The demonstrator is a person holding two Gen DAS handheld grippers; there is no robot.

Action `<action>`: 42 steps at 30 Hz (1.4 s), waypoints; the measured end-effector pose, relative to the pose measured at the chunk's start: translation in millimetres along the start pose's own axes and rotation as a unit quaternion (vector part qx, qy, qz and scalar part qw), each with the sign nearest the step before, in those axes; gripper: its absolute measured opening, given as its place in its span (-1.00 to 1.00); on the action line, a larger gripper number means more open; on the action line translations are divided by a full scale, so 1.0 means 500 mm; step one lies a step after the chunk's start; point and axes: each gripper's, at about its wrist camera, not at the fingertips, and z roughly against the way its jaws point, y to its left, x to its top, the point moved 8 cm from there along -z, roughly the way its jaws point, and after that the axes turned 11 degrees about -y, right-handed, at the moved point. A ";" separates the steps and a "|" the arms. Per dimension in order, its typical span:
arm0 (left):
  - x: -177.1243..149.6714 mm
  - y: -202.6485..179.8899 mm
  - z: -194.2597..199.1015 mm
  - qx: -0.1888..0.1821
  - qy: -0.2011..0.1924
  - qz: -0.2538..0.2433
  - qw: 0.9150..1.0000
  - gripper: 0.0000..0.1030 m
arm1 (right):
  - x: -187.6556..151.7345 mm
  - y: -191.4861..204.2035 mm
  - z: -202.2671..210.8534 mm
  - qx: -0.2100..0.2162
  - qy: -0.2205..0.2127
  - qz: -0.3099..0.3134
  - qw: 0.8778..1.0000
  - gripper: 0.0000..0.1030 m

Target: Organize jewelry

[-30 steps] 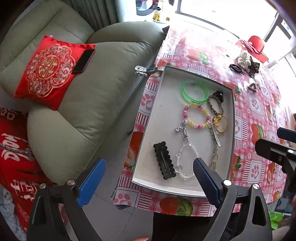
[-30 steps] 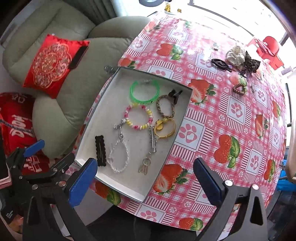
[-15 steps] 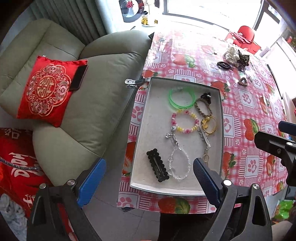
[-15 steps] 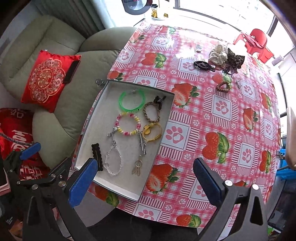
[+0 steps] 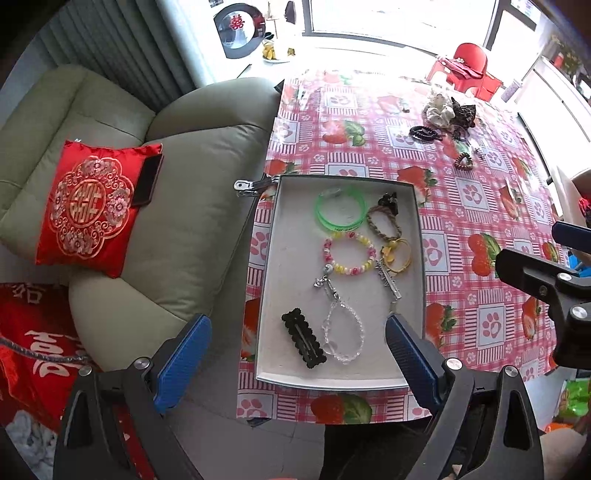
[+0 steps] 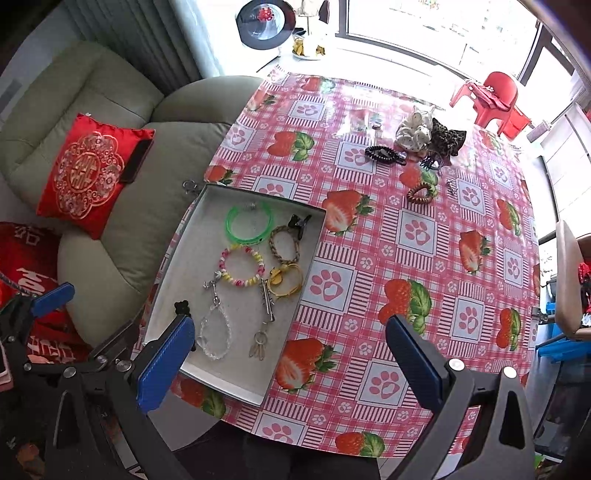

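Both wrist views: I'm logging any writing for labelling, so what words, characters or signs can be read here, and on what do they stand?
"囍" in gold, embroidered on the red cushion on the sofa.
"囍" in red, on the round dark plate by the window.
Large white characters on the red fabric beside the sofa: cut off, not readable.
Small dark print on the green bangle in the tray: too small to read.
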 end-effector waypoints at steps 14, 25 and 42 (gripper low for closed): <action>0.002 0.002 0.002 0.005 0.001 -0.007 1.000 0.94 | 0.009 0.005 0.007 -0.006 -0.007 0.008 1.000 0.99; -0.002 0.004 0.002 0.009 0.002 -0.009 1.000 0.94 | 0.009 0.011 0.010 -0.006 -0.010 0.013 1.000 0.99; -0.002 0.003 0.002 0.010 0.001 -0.009 1.000 0.94 | 0.008 0.014 0.010 -0.006 -0.009 0.011 1.000 0.99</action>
